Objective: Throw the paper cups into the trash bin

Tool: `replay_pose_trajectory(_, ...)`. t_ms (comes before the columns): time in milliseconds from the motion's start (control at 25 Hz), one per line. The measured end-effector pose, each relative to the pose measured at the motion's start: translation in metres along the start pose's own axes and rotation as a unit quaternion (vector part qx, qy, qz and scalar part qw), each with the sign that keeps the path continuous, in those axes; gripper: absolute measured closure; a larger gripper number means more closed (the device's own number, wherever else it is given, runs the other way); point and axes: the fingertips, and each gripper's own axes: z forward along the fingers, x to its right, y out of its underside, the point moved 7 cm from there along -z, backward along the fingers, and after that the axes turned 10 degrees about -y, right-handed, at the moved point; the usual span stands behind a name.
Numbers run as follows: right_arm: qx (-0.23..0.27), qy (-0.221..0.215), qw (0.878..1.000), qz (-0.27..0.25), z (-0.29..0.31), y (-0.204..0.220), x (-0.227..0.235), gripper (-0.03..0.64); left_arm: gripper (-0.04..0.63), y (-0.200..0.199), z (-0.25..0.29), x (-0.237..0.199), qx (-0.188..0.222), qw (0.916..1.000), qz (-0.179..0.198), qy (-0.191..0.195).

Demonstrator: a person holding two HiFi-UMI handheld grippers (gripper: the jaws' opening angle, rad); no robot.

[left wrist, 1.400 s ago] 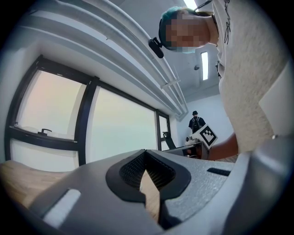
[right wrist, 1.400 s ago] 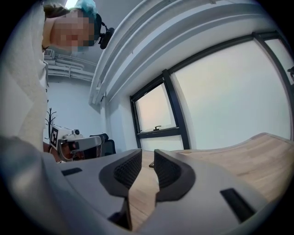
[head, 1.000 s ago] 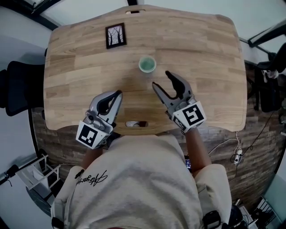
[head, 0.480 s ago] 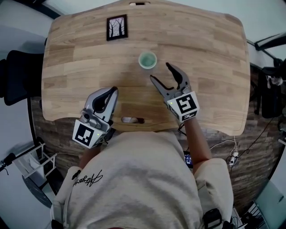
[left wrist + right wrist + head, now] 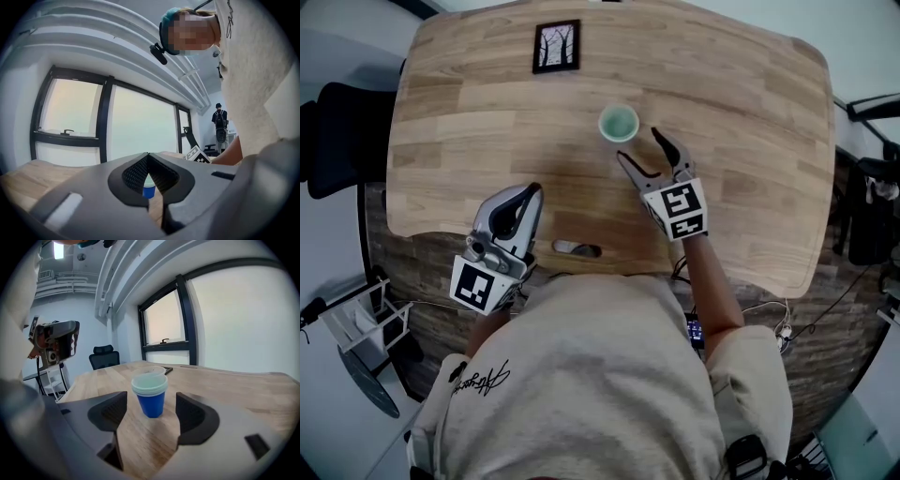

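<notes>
1. Head view: a stack of blue paper cups [image 5: 619, 123] stands upright on the pale wooden table [image 5: 741, 103], toward its far middle. Our right gripper [image 5: 639, 144] sits just on the near side of it, jaws opening, with nothing pressed between them. Our left gripper [image 5: 525, 202] rests at the near-left edge.
2. Left gripper view: its jaws meet tip to tip on nothing, and the cups show well beyond.
3. Right gripper view: the stack stands centred ahead of the spread pads, untouched. We judge it light, thin-walled and easily crushed or tipped, so we would take it gently across the mid-wall, below the rims.
</notes>
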Motion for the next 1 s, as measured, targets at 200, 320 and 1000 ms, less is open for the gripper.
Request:
replay_pose_trajectory(200, -0.036, -0.002, 0.999, 0.007, 0.015, 0.009, 0.003, 0.31, 0.592, -0.001, -0.004, 0.001, -0.005, 0.9997, -0.007, -0.022)
replay_pose_trajectory(320, -0.034, 0.006, 0.999, 0.006, 0.024, 0.01, 0.006, 0.301, 0.592, 0.002, -0.008, 0.0, -0.01, 0.9994, -0.009, -0.032)
replay_pose_trajectory(1000, -0.03, -0.016, 0.999, -0.001, 0.055, 0.004, 0.012, 0.295, 0.592, 0.003, -0.029, -0.002, -0.015, 0.9967, -0.008, -0.08)
